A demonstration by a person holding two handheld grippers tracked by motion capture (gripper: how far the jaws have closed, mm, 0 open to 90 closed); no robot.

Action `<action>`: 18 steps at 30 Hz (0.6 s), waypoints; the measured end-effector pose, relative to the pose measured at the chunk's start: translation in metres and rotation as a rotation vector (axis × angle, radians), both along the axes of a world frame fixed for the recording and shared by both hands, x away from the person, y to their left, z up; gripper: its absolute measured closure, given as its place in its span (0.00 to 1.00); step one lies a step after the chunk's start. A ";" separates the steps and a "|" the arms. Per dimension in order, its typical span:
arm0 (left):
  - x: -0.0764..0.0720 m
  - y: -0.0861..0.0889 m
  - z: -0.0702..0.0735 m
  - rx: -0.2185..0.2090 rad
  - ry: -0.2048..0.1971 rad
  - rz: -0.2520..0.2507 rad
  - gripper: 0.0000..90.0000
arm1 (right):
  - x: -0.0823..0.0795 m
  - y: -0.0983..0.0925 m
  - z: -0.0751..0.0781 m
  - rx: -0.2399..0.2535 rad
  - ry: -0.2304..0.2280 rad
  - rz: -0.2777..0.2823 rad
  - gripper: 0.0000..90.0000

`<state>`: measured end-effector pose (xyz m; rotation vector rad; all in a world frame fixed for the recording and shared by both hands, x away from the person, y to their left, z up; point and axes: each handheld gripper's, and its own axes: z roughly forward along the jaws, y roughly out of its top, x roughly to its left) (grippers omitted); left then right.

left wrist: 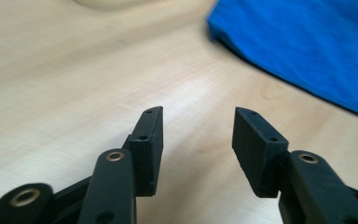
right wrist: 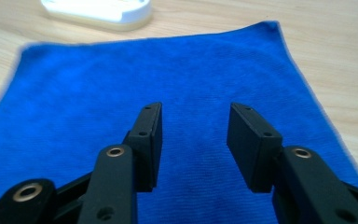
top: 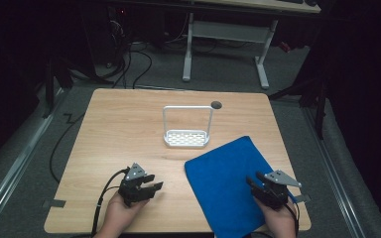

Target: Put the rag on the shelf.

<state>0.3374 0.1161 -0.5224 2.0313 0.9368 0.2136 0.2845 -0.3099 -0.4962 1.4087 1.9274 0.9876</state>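
A blue cloth lies flat on the wooden table, toward the front right. Behind it stands a white rack with a tall wire handle and a perforated base. My left gripper rests low over bare wood at the front left, open and empty, with the cloth's edge off to its right. My right gripper sits over the cloth's right side, open, nothing between its jaws; the cloth spreads ahead of it and the rack's base lies beyond.
A small dark round hole marks the table's far edge. Behind the table stands a white desk frame on grey floor, with cables at the back left. Each gripper trails a black cable off the table's near edge.
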 end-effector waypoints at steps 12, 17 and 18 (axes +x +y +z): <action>0.005 -0.012 -0.005 -0.001 -0.014 -0.017 0.60 | 0.012 -0.007 -0.006 0.014 -0.006 0.017 0.64; 0.001 -0.022 -0.003 0.000 -0.018 -0.048 0.62 | 0.012 -0.011 -0.004 0.010 -0.019 0.010 0.64; 0.000 -0.027 -0.003 -0.017 -0.005 -0.063 0.63 | 0.012 -0.012 -0.004 0.010 -0.019 0.008 0.64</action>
